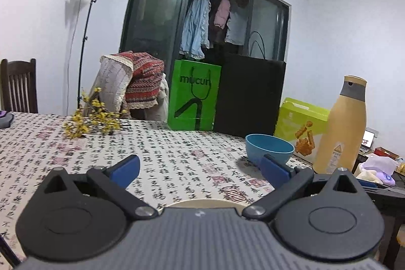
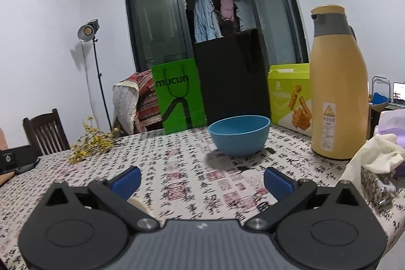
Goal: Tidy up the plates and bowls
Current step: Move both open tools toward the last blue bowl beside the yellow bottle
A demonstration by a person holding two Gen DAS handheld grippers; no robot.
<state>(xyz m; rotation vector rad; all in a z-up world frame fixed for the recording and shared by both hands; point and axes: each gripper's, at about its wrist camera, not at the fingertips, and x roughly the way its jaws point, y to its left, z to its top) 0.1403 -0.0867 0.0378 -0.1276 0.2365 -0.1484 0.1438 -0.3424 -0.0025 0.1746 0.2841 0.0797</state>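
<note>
Left gripper (image 1: 200,168) and right gripper (image 2: 202,180) both wide open, holding nothing; blue bowl (image 2: 240,134) upright mid-frame, beyond right gripper.

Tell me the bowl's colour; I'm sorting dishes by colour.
The bowl is plain blue, clearest in the right wrist view.

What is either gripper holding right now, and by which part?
Nothing. The left gripper and right gripper are both open above the patterned tablecloth, fingers apart and empty. The round blue plastic bowl sits untouched ahead.
</note>
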